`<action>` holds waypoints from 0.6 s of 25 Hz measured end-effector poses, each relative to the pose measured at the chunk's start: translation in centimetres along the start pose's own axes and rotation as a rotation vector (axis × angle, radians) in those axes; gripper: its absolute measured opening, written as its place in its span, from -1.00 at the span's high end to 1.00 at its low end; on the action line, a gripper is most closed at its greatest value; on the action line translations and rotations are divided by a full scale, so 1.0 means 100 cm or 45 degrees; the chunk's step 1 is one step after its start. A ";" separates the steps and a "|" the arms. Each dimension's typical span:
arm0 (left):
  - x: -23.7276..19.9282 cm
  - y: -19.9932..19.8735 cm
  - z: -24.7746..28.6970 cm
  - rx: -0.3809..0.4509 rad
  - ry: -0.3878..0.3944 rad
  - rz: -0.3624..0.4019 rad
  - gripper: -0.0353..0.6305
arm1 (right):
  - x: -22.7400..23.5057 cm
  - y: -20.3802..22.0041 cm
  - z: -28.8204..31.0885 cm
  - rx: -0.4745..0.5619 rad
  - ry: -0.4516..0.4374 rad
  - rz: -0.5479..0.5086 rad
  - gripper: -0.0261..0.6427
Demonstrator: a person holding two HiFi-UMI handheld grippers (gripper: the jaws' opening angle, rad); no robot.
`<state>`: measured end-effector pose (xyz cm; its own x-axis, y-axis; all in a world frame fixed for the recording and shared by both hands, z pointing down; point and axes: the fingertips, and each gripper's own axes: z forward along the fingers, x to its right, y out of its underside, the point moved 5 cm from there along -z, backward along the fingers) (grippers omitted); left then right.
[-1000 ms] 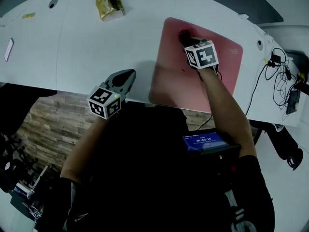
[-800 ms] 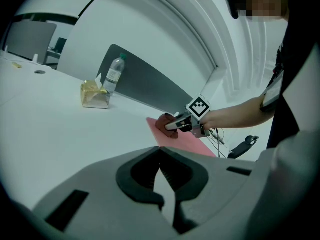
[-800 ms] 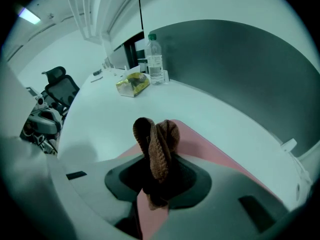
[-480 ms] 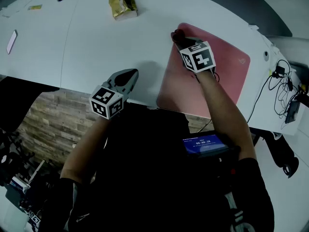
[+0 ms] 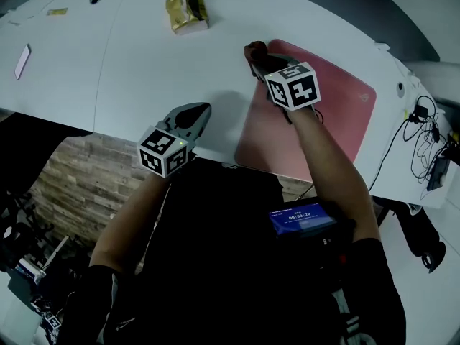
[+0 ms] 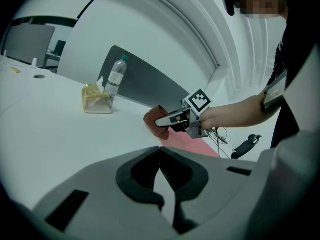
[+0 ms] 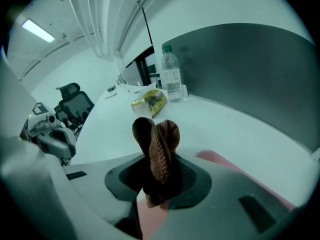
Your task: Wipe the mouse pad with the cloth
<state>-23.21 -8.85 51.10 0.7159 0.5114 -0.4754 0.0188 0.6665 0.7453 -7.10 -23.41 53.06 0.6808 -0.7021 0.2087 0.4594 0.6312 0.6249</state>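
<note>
A pink mouse pad [image 5: 327,110] lies on the white table [image 5: 129,63], with its near edge at the table's front. My right gripper [image 5: 260,63] is shut on a bunched brown cloth [image 5: 254,50] at the pad's far left corner. In the right gripper view the knitted cloth [image 7: 157,146] sticks up from between the jaws, with the mouse pad [image 7: 225,161] below. The left gripper view shows the cloth [image 6: 154,121] at the edge of the mouse pad [image 6: 192,146]. My left gripper [image 5: 192,115] is shut and holds nothing, near the table's front edge, left of the pad.
A gold snack bag [image 5: 187,9] and a clear water bottle [image 6: 115,79] stand at the back of the table. A phone [image 5: 21,62] lies far left. Cables [image 5: 424,131] hang off the right end. A dark partition [image 7: 250,69] rises behind the table.
My right gripper has carried the cloth leftward across the pad, from inside its far part to its far left corner. The left gripper has stayed in place.
</note>
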 end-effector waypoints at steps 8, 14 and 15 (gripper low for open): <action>0.020 0.003 0.008 -0.029 -0.008 0.014 0.87 | 0.051 -0.004 -0.001 0.063 0.056 0.192 0.56; 0.036 0.010 0.014 -0.058 -0.013 0.017 0.87 | 0.073 0.009 -0.013 0.040 0.119 0.210 0.56; 0.039 0.009 0.016 -0.061 -0.010 0.021 0.87 | 0.077 0.012 -0.016 0.036 0.131 0.211 0.56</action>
<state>-19.26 -7.09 50.68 0.7210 0.5188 -0.4593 -0.0267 0.6832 0.7298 -0.40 -27.52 54.19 0.8012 -0.5509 0.2337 0.3208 0.7251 0.6094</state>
